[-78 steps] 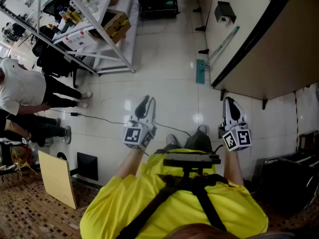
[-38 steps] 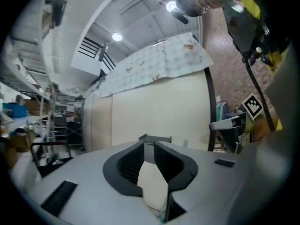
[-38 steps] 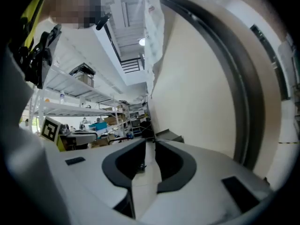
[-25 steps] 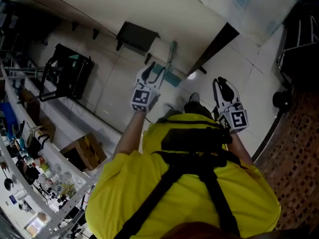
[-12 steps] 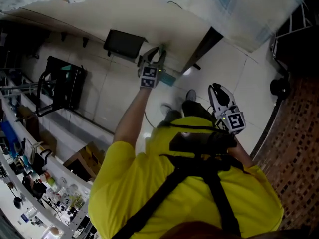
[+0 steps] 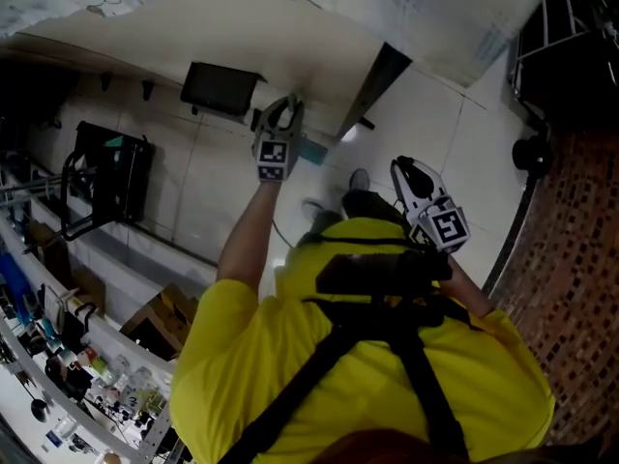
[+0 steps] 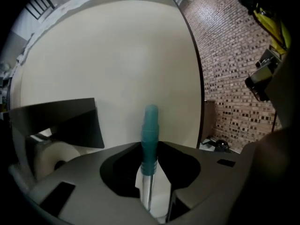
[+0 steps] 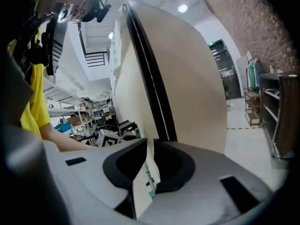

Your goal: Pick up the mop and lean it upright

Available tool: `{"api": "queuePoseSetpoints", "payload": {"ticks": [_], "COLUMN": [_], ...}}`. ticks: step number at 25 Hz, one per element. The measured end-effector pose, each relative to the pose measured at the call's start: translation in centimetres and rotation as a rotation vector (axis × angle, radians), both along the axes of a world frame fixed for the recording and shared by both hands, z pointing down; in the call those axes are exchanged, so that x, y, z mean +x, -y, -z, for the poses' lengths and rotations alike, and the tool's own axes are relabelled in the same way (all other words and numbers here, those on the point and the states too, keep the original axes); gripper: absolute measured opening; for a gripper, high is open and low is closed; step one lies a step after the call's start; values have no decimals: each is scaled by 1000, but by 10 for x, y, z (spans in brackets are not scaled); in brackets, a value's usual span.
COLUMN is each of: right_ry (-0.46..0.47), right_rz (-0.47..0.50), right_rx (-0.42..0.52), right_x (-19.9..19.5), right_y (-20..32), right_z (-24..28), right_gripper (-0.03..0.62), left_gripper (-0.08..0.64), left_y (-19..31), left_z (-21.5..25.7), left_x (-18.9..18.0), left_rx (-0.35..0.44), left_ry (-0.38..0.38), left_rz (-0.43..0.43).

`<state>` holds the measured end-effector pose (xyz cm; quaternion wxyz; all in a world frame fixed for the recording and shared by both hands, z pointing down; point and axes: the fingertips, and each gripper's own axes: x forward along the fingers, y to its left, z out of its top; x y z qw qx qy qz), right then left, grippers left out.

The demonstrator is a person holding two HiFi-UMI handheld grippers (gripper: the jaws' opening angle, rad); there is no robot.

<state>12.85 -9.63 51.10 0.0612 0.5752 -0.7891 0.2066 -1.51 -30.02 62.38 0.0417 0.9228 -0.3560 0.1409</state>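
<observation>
The mop stands against the beige partition. Its teal-tipped metal handle [image 7: 150, 130] rises between the jaws of my left gripper [image 7: 151, 149]. Those jaws are closing round it, with a strip of wall still showing between the handle and the right jaw. In the head view my left gripper [image 6: 283, 107] reaches out to the partition, and the teal mop head [image 6: 313, 150] shows on the floor just beside it. My right gripper [image 6: 411, 167] hangs near my body, shut and holding nothing. In the right gripper view the mop handle [image 8: 149, 177] shows far off through the slit of my right gripper [image 8: 149, 142].
A black paper dispenser [image 6: 221, 87] with a white roll [image 7: 51, 156] hangs on the partition left of the mop. The partition's black edge post [image 6: 372, 90] stands to the right. A black cart [image 6: 102, 187], a cardboard box [image 6: 164, 322] and shelving [image 6: 48, 356] lie left; brick-patterned floor [image 6: 580, 259] is to the right.
Over the last second my left arm has stretched out from near my body to the mop handle at the partition. The right gripper has stayed close to my body.
</observation>
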Motion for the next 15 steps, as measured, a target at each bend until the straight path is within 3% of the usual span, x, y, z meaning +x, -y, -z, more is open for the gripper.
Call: {"api": "queuePoseSetpoints", "payload": {"ticks": [7,15], "right_ry": [10,7], "right_rz": [68,159], "right_rx": [28,57], "right_x": [-6,-25], "right_y": [13,39], "right_z": [5,14], "right_gripper": [52,52], "left_gripper": [107,107], "left_y": [-68,-130], "left_z": [53,178], "left_x": [-55,-112], "left_rx": [52,123], "left_ry": [-113,-293], "left_rz": [88,178]}}
